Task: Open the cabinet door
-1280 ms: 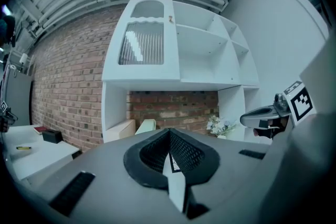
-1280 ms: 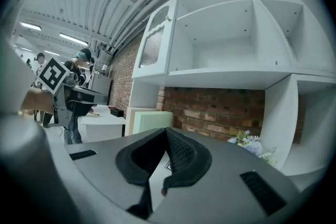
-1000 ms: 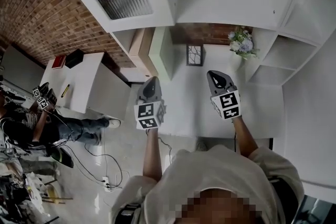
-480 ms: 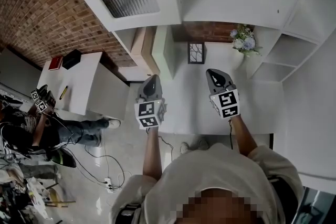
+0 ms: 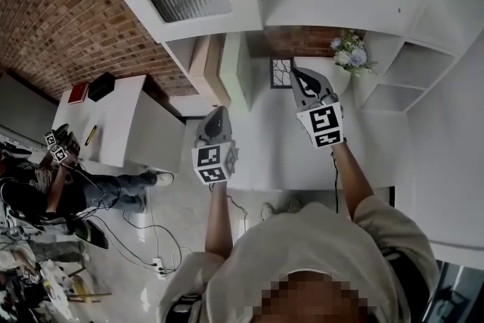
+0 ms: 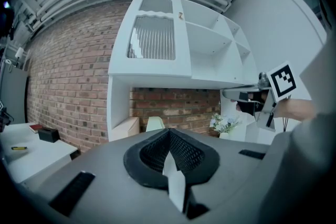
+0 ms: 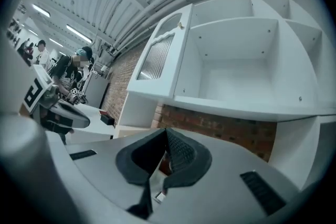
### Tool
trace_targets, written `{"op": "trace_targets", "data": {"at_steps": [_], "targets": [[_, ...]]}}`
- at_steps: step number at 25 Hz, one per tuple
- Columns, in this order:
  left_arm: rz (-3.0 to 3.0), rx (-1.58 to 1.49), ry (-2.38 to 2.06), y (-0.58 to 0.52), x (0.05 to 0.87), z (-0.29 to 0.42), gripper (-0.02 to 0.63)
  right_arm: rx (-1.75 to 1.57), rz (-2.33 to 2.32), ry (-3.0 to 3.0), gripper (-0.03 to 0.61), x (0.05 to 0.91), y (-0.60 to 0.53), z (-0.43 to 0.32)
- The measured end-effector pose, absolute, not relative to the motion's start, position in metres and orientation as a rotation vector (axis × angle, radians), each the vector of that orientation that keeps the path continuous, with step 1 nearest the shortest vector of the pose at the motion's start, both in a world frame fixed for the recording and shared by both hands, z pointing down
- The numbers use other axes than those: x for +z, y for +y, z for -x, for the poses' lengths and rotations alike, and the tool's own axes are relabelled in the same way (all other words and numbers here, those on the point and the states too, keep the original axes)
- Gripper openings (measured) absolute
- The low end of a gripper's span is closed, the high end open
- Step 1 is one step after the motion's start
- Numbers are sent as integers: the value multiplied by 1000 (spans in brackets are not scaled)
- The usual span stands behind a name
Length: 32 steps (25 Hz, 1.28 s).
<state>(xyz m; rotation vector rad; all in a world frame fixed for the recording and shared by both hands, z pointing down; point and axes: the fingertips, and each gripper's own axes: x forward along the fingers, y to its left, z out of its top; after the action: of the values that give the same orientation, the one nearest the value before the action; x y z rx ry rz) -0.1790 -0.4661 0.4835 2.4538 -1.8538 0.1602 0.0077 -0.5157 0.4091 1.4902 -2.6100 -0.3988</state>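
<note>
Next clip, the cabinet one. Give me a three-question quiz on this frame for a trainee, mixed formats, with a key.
1. True or false: the left claw and the right claw are both shut with nothing between their jaws.
2. What stands near the right end of the counter? A) a bunch of flowers B) a kettle C) a desk lamp
3. In the head view, which claw's tip is right next to the small framed picture?

Key: 1 true; 2 A; 3 the right claw.
</note>
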Motion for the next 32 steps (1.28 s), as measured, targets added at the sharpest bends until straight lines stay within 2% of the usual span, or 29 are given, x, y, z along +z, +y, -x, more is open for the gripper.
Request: {"op": "trace_targets", "data": {"at_steps": [7, 18, 21, 23, 32], "targets": [[-2457, 138, -1866, -463, 478, 187, 26, -523, -1519, -2631, 14, 355, -536, 5], [-2450, 127, -1895, -459, 472, 201, 26, -530, -1511, -2723, 18, 300, -572, 30], [-2446, 128, -1905, -459, 471, 204, 26, -489, -1444, -2756, 120, 302, -578, 38], [-2443, 128, -1911, -458, 470, 207, 26, -482, -1408, -2758, 155, 304, -581, 44], [-2445, 131, -1918, -459, 468, 218, 26, -430, -1393, -2776, 176, 306, -597, 65]]}}
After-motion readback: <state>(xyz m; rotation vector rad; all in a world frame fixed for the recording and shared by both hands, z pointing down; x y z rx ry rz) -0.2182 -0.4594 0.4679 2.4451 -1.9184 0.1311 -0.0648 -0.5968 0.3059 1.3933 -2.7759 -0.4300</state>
